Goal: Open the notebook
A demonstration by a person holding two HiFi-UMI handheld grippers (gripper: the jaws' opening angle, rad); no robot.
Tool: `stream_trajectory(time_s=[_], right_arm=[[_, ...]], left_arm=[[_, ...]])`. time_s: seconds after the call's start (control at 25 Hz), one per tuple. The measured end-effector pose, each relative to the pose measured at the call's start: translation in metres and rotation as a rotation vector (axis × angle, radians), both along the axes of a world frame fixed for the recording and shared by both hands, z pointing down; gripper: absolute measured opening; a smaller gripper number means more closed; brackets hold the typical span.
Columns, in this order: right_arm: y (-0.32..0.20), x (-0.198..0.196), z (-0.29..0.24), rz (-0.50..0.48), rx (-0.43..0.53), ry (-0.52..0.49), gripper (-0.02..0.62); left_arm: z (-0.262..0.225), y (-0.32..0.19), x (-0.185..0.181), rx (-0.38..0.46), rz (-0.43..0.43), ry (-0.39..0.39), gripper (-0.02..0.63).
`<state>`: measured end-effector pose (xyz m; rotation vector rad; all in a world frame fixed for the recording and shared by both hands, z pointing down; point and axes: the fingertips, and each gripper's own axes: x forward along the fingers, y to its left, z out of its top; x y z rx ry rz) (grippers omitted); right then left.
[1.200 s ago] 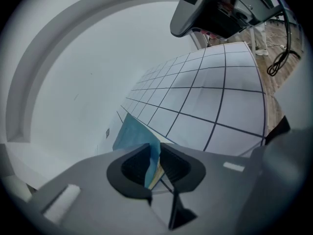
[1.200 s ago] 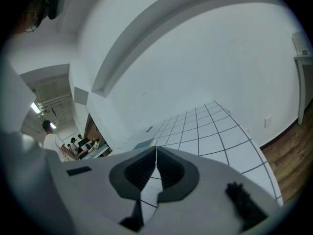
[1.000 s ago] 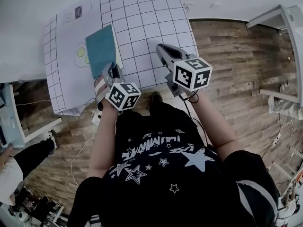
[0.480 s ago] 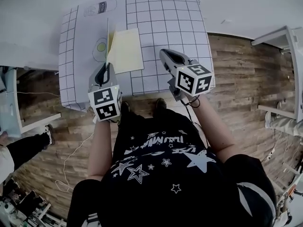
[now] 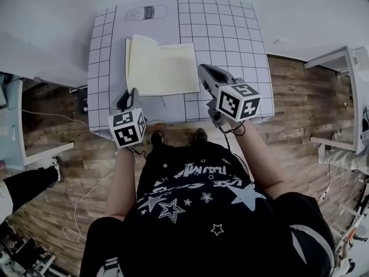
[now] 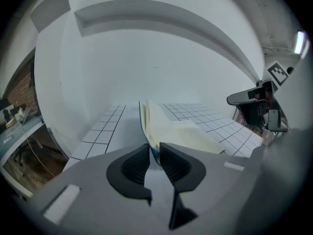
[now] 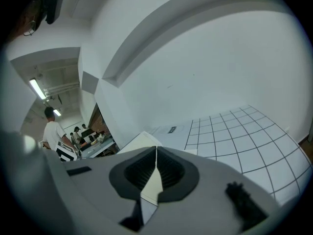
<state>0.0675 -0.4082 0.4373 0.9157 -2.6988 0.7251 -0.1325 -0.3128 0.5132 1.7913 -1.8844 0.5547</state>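
The notebook lies open on the gridded white table, cream pages up. In the left gripper view its left leaves still stand a little, and the blue cover edge shows at the near corner. My left gripper sits at that near left corner. Its jaws are opening with a narrow gap, and the pads press on nothing. My right gripper hovers at the notebook's right edge, shut with the pads meeting. The cream page lies just ahead of it.
Printed drawings mark the table's left part. Wooden floor surrounds the table's near side. A white desk stands at the right. At the lower left are another person's leg and a loose cable. People stand far off.
The notebook went from closed, teal cover up, to lying open. My left gripper swung the cover over to the left, then drew back to the near corner. My right gripper stayed shut.
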Motion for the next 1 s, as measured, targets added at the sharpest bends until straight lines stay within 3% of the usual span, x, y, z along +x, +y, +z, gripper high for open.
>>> stream_trajectory(time_s=[0.2,0.44,0.8,1.0], right_arm=[[0.001,-0.029,-0.003,0.019,0.009,0.035,0.017],[0.002,-0.054,-0.005,0.036,0.018,0.09,0.017],[0.015,-0.072,-0.002,0.087,0.001,0.138,0.017],[0.031,-0.067,0.003,0.152,-0.008,0.155,0.017]], left_arm=[[0.029,0.003,-0.027,-0.044,0.022,0.069,0.095],[0.057,0.008,-0.045,-0.074,0.106,-0.138,0.172],[0.064,0.005,-0.067,-0.087,0.15,-0.119,0.172],[0.048,0.008,-0.074,-0.011,0.177,-0.071,0.171]])
